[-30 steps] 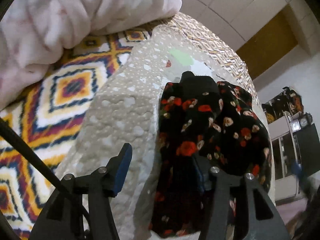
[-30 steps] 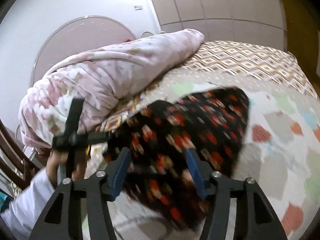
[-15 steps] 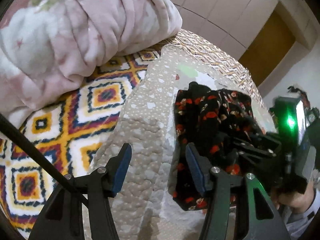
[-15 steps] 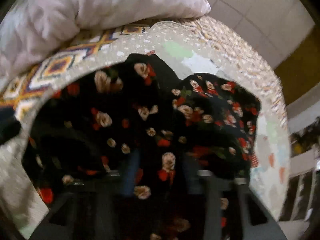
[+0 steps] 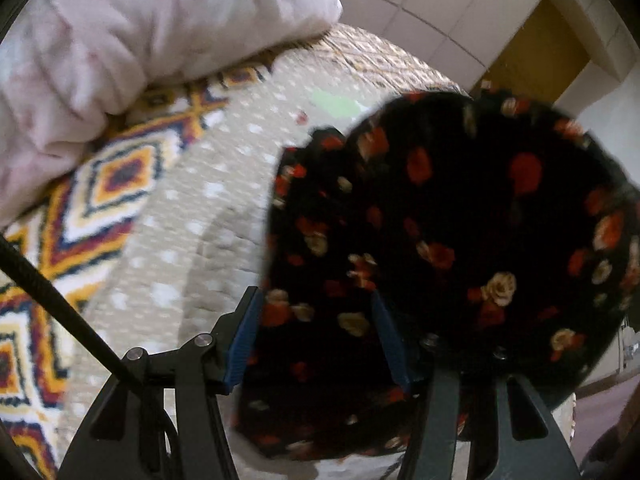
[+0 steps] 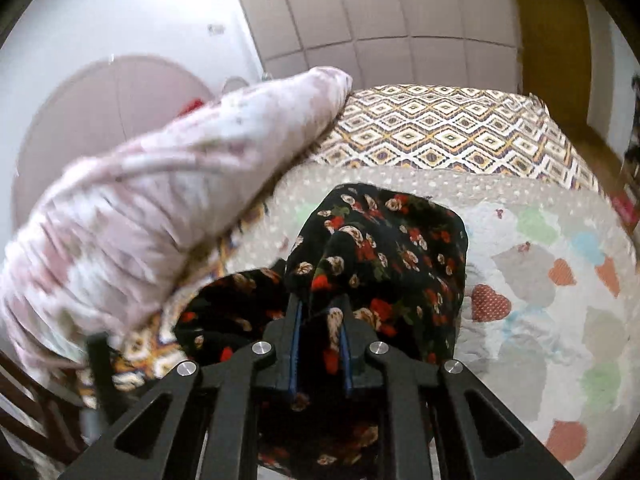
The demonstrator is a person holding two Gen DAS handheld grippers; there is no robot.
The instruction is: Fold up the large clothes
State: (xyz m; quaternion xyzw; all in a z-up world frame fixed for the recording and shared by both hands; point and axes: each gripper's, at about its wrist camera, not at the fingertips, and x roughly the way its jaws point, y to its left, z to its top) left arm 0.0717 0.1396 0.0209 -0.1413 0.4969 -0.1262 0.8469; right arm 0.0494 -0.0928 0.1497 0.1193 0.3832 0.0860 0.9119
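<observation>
Behind our bed (image 6: 448,136) we count one pink rolled duvet (image 6: 160,208) on the left, then one black floral garment (image 6: 384,248) lying on the heart-print quilt (image 6: 560,288). Our left gripper (image 5: 316,316) gapes, pads off the cloth; our right gripper (image 6: 320,344) is closing, pinching one fold.

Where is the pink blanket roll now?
In the right wrist view the pink blanket roll lies at the left on the patterned bedspread, beside the floral garment pinched by the closing right gripper.
</observation>
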